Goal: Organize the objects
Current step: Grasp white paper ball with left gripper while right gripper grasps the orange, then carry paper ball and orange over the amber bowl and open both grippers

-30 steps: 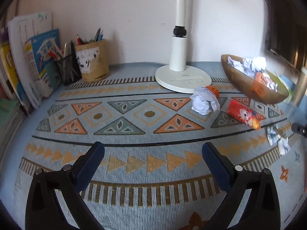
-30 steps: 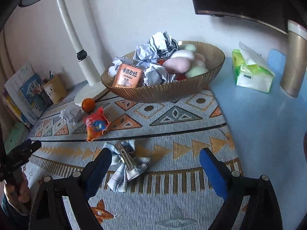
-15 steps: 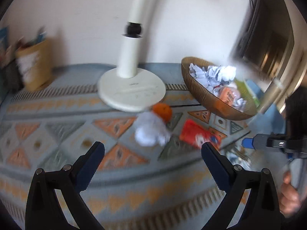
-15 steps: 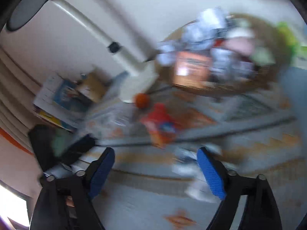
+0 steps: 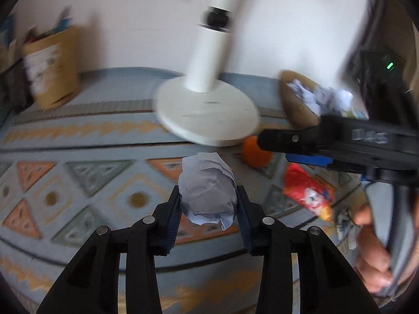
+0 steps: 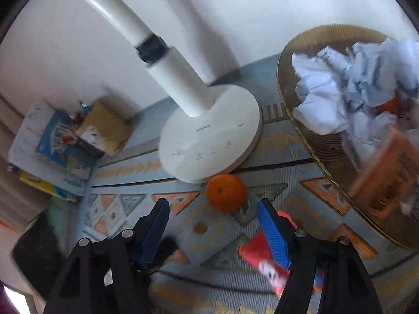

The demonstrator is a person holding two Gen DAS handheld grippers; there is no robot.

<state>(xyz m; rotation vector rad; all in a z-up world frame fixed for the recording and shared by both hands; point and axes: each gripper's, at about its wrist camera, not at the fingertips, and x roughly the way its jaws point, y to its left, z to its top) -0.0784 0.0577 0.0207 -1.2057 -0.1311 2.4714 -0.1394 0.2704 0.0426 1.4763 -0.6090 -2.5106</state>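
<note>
The left tool (image 5: pixel 208 204) has just been closing, and its two blue pads now press on either side of a crumpled paper ball (image 5: pixel 207 191), so it holds the ball. The ball sits on the patterned cloth (image 5: pixel 78 183) that covers the desk, just in front of the lamp base (image 5: pixel 207 120); whether it has left the cloth yet cannot be told.

The right tool (image 6: pixel 213 222) has also just been closing but stands at a middling width with nothing between its pads. An orange (image 6: pixel 225 192) lies just beyond its fingertips, touching or nearly touching the front edge of the lamp base (image 6: pixel 209 136). A red snack packet (image 6: pixel 264 253) lies under the right-hand finger of that tool, farther from the lamp base than the orange.

The woven basket (image 6: pixel 309 136) stands to the right of the lamp base, already heaped with paper balls and a small orange carton. From the left tool it lies off to the right and farther back, past the orange and the packet, with the right tool crossing that line in the left wrist view. The ball's path to the basket probably has to rise over the rim and clear the other hand. The right hand is plainly the nearer one to the orange.
</note>
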